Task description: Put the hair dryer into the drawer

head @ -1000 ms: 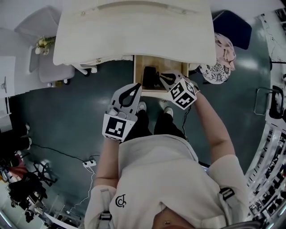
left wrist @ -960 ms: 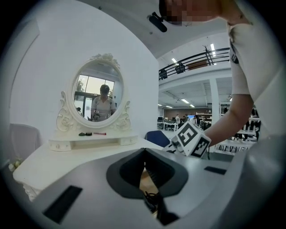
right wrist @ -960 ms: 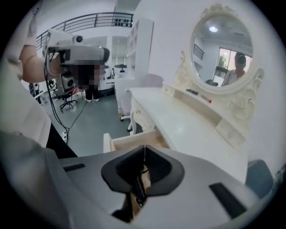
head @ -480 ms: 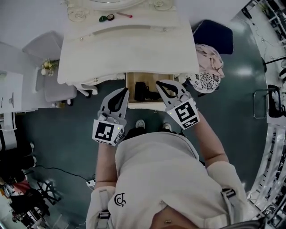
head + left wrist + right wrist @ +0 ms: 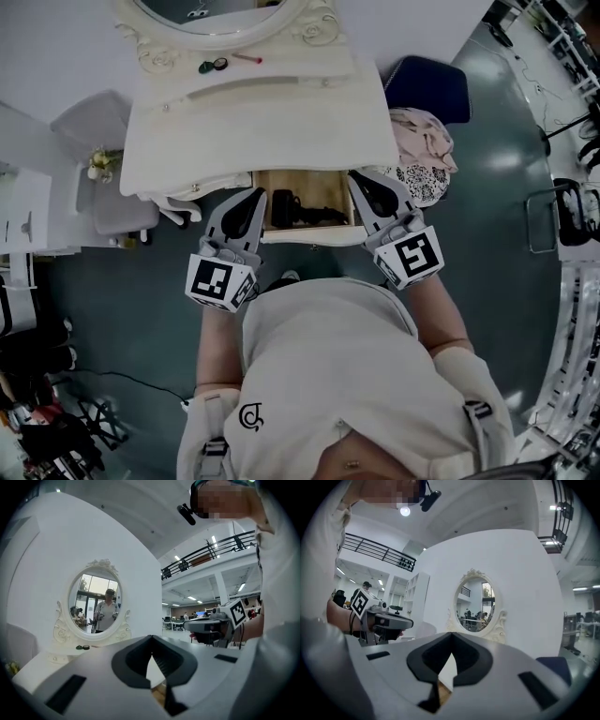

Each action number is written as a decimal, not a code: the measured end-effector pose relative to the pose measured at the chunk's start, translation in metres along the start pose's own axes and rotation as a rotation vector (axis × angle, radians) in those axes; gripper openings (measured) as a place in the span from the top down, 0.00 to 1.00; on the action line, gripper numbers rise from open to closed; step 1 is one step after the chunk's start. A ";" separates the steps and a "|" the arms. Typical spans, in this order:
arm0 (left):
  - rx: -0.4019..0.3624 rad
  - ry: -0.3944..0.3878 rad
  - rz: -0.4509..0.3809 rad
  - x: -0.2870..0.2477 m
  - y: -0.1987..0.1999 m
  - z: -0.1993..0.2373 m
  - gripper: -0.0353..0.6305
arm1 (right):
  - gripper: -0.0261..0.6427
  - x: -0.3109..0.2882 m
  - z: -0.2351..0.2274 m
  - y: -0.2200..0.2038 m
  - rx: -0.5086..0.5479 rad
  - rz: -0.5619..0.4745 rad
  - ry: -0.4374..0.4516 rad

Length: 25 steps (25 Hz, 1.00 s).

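Note:
The black hair dryer (image 5: 292, 208) lies inside the open wooden drawer (image 5: 309, 235) under the white dressing table (image 5: 262, 122). My left gripper (image 5: 255, 194) is held level at the drawer's left front corner, shut and empty; in the left gripper view its tips (image 5: 151, 638) meet. My right gripper (image 5: 359, 178) is level at the drawer's right front corner, also shut with nothing in it; its tips (image 5: 451, 635) touch. Neither gripper touches the dryer. Each gripper shows in the other's view: the right gripper (image 5: 212, 626), the left gripper (image 5: 383, 619).
An oval mirror (image 5: 214, 11) stands at the back of the table, with small items (image 5: 217, 65) before it. A grey chair (image 5: 105, 131) is at the left. A navy seat (image 5: 427, 82) and a pile of cloth (image 5: 424, 150) are at the right.
Both grippers have risen from the drawer to about table height and spread apart. The right one drew back off the hair dryer, which stays in the drawer.

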<state>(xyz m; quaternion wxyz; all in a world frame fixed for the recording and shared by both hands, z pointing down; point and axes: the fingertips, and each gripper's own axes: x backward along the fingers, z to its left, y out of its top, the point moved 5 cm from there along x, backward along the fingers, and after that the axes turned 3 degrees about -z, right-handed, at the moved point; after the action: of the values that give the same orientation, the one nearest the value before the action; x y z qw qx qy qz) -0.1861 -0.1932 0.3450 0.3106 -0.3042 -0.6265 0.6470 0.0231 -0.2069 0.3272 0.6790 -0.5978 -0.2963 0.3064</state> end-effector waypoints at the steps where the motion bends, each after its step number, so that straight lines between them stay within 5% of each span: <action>1: -0.002 -0.001 -0.008 -0.001 0.004 -0.002 0.93 | 0.95 0.003 -0.002 0.001 -0.002 -0.006 -0.007; 25: -0.050 0.050 0.059 0.000 0.003 -0.015 0.93 | 0.95 0.018 0.004 -0.012 -0.059 0.025 0.031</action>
<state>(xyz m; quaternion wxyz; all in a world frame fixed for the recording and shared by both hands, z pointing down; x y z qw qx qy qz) -0.1742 -0.1840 0.3413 0.2993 -0.3461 -0.6253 0.6322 0.0321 -0.1917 0.3406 0.6618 -0.6258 -0.2869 0.2968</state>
